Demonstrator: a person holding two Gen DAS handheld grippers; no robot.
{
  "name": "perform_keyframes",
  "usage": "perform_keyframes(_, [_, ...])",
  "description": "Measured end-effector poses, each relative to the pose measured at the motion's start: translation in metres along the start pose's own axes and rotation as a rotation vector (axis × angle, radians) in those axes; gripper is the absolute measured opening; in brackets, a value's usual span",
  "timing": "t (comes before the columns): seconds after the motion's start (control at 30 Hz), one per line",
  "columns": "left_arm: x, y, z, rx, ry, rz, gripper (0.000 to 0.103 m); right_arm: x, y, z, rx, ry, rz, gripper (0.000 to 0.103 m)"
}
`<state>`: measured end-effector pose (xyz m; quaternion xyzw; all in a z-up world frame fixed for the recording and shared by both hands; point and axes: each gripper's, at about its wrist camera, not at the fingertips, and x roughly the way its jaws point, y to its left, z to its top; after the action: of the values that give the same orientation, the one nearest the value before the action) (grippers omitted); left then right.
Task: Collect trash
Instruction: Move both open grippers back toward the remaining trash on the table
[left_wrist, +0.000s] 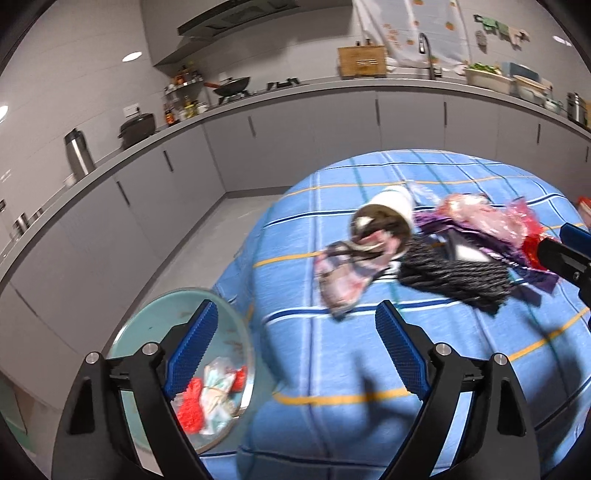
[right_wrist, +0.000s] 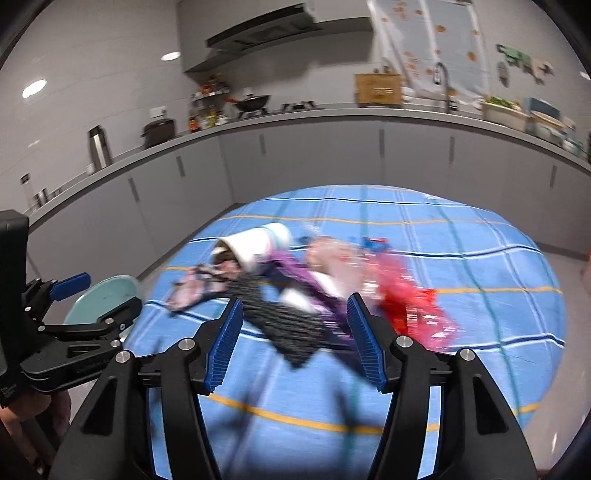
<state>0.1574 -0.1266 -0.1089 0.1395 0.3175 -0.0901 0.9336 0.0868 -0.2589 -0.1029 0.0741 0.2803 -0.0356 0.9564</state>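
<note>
A heap of trash lies on the blue checked tablecloth (left_wrist: 332, 369): a tipped white paper cup (left_wrist: 391, 210), a pink wrapper (left_wrist: 343, 273), a black patterned wrapper (left_wrist: 454, 277), purple foil (left_wrist: 476, 240) and red wrappers (left_wrist: 532, 243). My left gripper (left_wrist: 297, 310) is open and empty, short of the pink wrapper, with its left finger over a teal bin (left_wrist: 173, 314) that holds red and white scraps (left_wrist: 210, 398). My right gripper (right_wrist: 295, 301) is open; the black wrapper (right_wrist: 284, 325) lies on the cloth between its fingers, apart from the pads. The cup (right_wrist: 255, 243) lies beyond it.
The bin (right_wrist: 110, 286) stands below the table's left edge, beside my left gripper (right_wrist: 103, 295). A grey counter (left_wrist: 295, 92) with cabinets, wok, kettle and sink runs behind. Bare floor (left_wrist: 207, 240) lies between table and cabinets. A hand (right_wrist: 33, 417) shows at lower left.
</note>
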Motion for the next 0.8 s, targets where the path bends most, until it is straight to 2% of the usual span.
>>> perform_keyframes(0.23, [0.013,-0.040,0.011,0.039,0.013,-0.053,0.086,0.001,-0.059,-0.003,0.063,-0.002,-0.118,0.060])
perform_keyframes(0.37, [0.020,-0.060,0.020,0.042,0.015,-0.080,0.094,0.011,-0.080,-0.004,0.085,0.012,-0.165,0.060])
perform_keyframes(0.53, [0.027,-0.079,0.027,0.050,0.023,-0.097,0.095,0.027,-0.096,-0.007,0.106,0.039,-0.168,0.060])
perform_keyframes(0.73, [0.036,-0.099,0.027,0.067,0.048,-0.114,0.098,0.042,-0.098,-0.012,0.100,0.082,-0.143,0.060])
perform_keyframes(0.77, [0.038,-0.101,0.026,0.068,0.052,-0.119,0.098,0.042,-0.098,-0.011,0.101,0.088,-0.141,0.057])
perform_keyframes(0.8, [0.039,-0.105,0.026,0.071,0.055,-0.120,0.098,0.044,-0.098,-0.012,0.100,0.099,-0.133,0.048])
